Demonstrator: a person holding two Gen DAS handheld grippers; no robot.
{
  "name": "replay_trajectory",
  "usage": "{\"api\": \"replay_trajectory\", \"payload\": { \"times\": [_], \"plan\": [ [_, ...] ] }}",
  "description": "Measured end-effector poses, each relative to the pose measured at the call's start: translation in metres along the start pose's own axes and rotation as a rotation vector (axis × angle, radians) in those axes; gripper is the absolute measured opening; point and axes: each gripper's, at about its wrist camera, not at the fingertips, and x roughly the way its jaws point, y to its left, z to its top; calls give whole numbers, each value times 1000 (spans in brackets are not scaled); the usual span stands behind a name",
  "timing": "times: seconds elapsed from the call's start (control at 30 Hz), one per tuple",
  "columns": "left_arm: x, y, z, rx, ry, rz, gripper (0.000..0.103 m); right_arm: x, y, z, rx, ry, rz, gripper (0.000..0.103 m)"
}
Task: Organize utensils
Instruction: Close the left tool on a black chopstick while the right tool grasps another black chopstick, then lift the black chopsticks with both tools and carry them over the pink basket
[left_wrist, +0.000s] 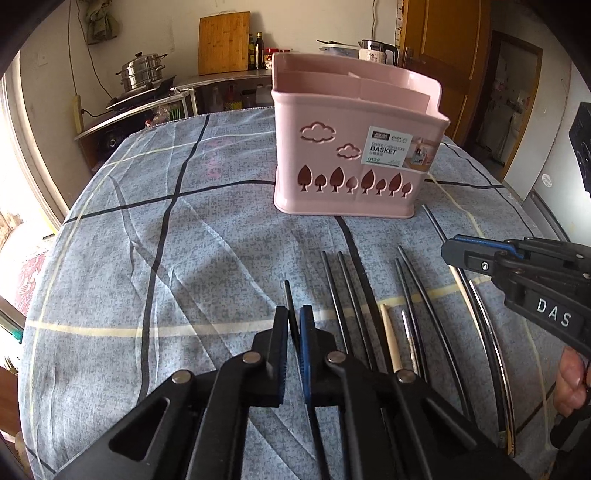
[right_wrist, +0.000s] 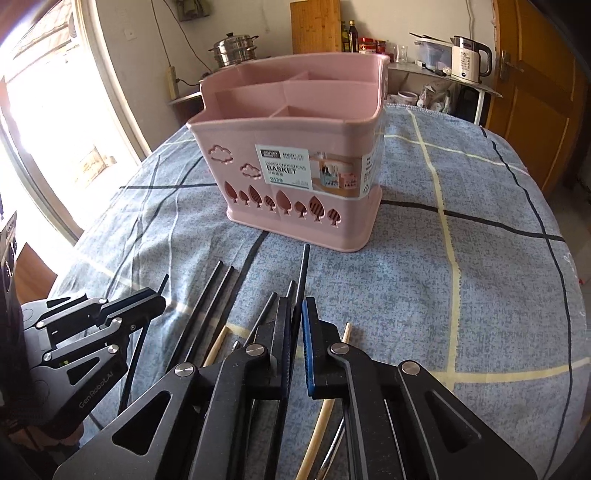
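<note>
Here's the pink utensil basket (right_wrist: 295, 162), standing upright on the table, its divided compartments showing nothing inside, cloud and tree cut-outs and a printed label facing us. In front of it, nearer the cameras, lies the spread of chopsticks: a row of black chopsticks (left_wrist: 349, 295) lying roughly side by side on the cloth, tips pointing toward the basket, with a pale wooden chopstick (left_wrist: 390, 339) and a short metal-tipped one (left_wrist: 410, 341) among them, and a shiny metal chopstick (left_wrist: 491, 339) curving along the right edge of the group.

Now the left gripper (left_wrist: 294, 317): its fingers are clenched around a single black chopstick (left_wrist: 287, 299), whose tip pokes out just past them. In the right wrist view that same gripper (right_wrist: 155, 301) sits at the left edge of the spread.

Over to the right gripper (right_wrist: 295, 306): its fingers are pinched close together with a long black chopstick (right_wrist: 304, 266) running up between them, the tip reaching toward the basket's base. A second pale wooden chopstick (right_wrist: 325, 417) passes beneath this gripper. From the left wrist view, the right gripper (left_wrist: 452, 251) hovers low at the right side of the row.

Everything rests on a blue-grey checked tablecloth (right_wrist: 461, 295). Behind the table: a steel steamer pot (left_wrist: 142, 70), a wooden cutting board (left_wrist: 223, 42), bottles, and an electric kettle (right_wrist: 469, 59).
</note>
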Motion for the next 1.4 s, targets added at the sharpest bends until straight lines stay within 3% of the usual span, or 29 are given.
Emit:
{"api": "replay_trajectory", "payload": {
  "times": [0.33,0.77,1.17,1.4],
  "plan": [
    [-58,-2,13,23,-129,3,5,-58,17,4,-23,-133,35,5],
    [-120,14,41,-2,-269,-68,5,-113,20,14,-38,-278,51,5],
    [-141,23,72,1,-338,-115,5,-137,18,29,-50,-339,52,5],
    [-137,27,112,-2,-340,-148,5,-146,12,56,-55,-381,46,5]
  ]
}}
